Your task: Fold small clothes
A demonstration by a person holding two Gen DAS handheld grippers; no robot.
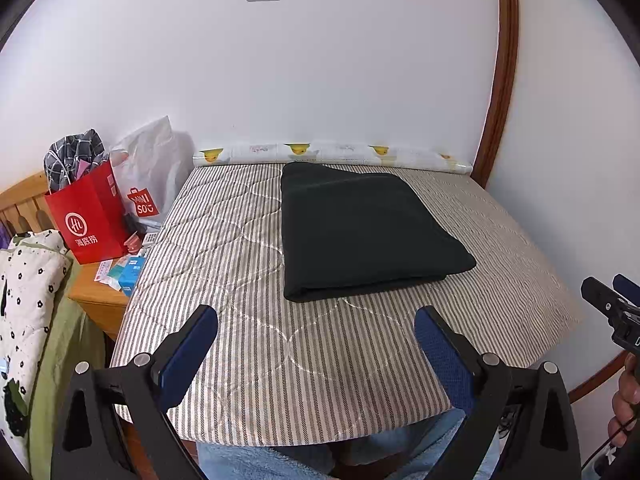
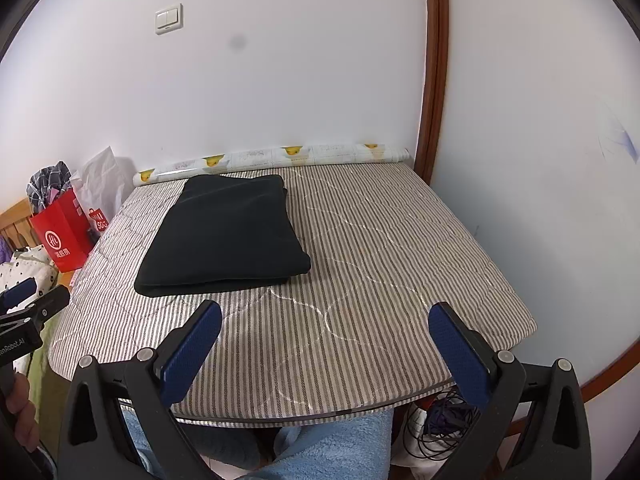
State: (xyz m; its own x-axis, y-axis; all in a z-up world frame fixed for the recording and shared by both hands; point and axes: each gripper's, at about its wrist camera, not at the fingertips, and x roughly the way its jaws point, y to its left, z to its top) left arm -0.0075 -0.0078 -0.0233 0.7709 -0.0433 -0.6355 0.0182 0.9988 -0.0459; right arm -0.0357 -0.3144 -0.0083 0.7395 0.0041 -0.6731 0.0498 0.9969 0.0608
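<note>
My left tool (image 1: 316, 332) hangs with its blue pads spread wide and nothing between them, above the near edge of the desk (image 1: 304, 380), which is covered with a striped quilted cloth. My right tool (image 2: 325, 330) is the same: pads well apart, empty, over the near edge. Beyond both, toward the far side and near the duck-print roll (image 1: 332, 152) against the wall, lies the dark green garment (image 1: 360, 232). It sits as a neat, flat rectangle, layers stacked with one folded edge facing me, touching neither tool.

I judge this piece finished, or one fold short at most. I see no other loose clothes on the desk, so the task looks near its end.

What kind of garment it is, I cannot tell; sleeves and collar are tucked away. The checked fabric in the red paper bag (image 1: 90, 220) at the left may be clothing, but I cannot confirm it.
</note>
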